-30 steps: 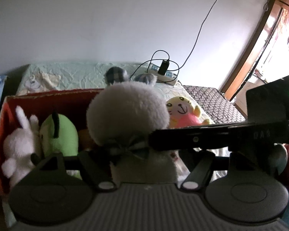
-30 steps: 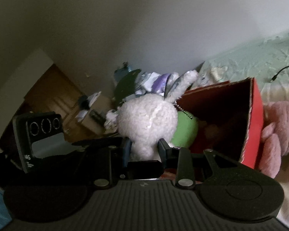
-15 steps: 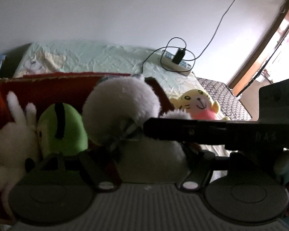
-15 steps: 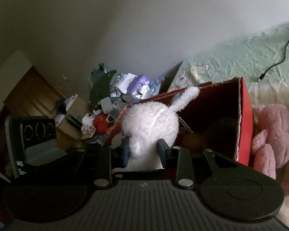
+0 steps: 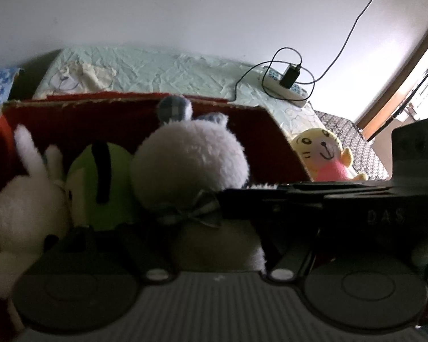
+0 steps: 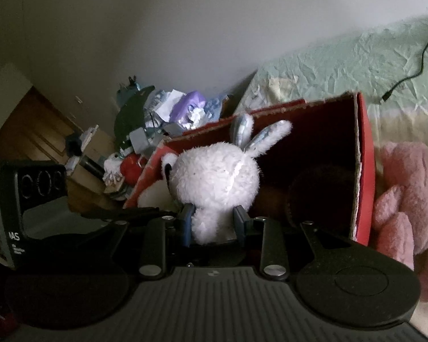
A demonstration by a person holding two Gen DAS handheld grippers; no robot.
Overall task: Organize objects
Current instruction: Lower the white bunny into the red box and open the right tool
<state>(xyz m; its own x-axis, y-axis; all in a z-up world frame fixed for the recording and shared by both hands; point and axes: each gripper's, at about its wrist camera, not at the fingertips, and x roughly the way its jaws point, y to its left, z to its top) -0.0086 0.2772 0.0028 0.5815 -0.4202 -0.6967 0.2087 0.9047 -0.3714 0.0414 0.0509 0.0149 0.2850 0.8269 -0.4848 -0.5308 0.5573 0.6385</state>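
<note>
Here, both grippers are clenching fluffy white plush toys over the red cardboard box: the left gripper is gripping a bow-necked bear, the right gripper a long-eared rabbit.

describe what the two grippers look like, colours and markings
Both are black plastic. Each has a ribbed grey-black deck with two round discs at the sides and silver pivot screws on the finger links. The right gripper has blue-edged finger pads. A boxy black module on it carries three round openings and white letters ending "AS"; in the left gripper's view it reads "DAS".
</note>
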